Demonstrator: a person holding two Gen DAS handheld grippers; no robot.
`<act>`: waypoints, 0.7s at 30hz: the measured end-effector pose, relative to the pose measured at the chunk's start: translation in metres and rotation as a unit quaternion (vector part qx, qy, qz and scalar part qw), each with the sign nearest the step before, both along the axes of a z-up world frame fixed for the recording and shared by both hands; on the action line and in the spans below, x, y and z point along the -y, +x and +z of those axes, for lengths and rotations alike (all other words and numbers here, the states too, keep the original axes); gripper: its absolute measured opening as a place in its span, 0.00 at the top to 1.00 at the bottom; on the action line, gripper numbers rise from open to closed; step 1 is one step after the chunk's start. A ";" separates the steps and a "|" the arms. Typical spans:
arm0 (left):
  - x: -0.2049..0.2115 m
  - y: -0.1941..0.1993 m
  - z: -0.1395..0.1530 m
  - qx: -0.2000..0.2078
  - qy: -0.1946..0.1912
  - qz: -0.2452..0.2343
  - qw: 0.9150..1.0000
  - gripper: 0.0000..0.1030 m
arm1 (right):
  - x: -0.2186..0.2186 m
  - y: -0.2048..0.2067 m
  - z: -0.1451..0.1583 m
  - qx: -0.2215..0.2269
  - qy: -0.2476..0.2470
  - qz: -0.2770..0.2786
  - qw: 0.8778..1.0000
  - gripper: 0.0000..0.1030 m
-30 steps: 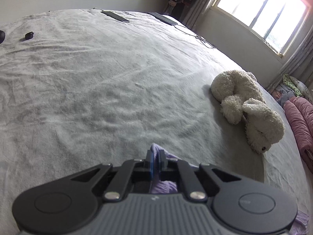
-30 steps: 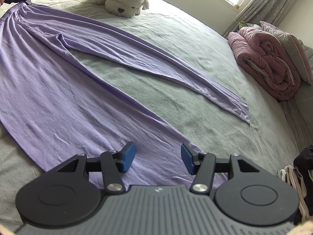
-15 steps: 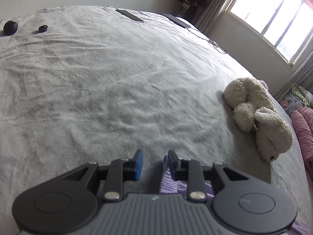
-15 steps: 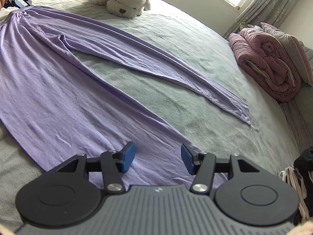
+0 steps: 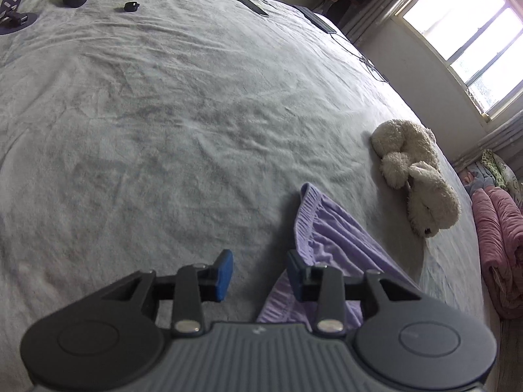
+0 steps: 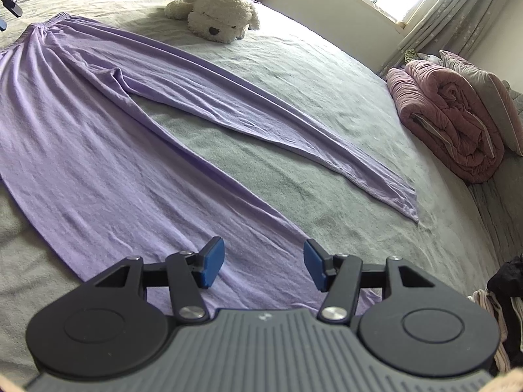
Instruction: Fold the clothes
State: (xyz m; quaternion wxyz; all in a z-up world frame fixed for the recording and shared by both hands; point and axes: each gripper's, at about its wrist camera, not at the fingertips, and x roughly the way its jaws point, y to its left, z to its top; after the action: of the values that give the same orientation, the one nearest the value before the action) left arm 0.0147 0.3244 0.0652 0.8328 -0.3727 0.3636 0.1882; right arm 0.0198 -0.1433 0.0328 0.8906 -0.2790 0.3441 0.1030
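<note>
Blue-padded fingers (image 6: pixel 212 263) of the right gripper (image 6: pixel 264 263) and left gripper (image 5: pixel 260 274) stand apart, grasping nothing, above lilac trousers (image 6: pixel 98 163) spread flat on the grey bed (image 6: pixel 327 75), legs splayed, so every fold seems left.

No words, numbers, brand names or signs can be read anywhere in either view. The only mark is a small pale emblem moulded into the ribbed grey housing behind each set of tongs, too faint and small to make out as letters.
</note>
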 end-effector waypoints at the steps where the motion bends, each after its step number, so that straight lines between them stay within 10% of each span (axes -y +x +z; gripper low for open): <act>1: 0.001 -0.006 -0.002 -0.005 -0.009 -0.001 1.000 0.64 | -0.001 -0.001 0.000 0.001 0.000 0.001 1.000 0.44; 10: 0.030 -0.068 -0.012 0.010 -0.091 -0.019 0.996 0.61 | -0.002 -0.006 0.003 0.010 -0.006 0.004 1.000 0.43; 21: 0.053 -0.040 -0.031 0.003 -0.035 0.001 0.999 0.66 | -0.008 -0.005 -0.002 0.005 -0.012 0.010 1.000 0.43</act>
State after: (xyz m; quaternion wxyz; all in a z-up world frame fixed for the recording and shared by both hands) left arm -0.0255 0.2711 0.0337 0.8201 -0.4030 0.3666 0.1751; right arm 0.0152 -0.1349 0.0310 0.8879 -0.2933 0.3380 0.1068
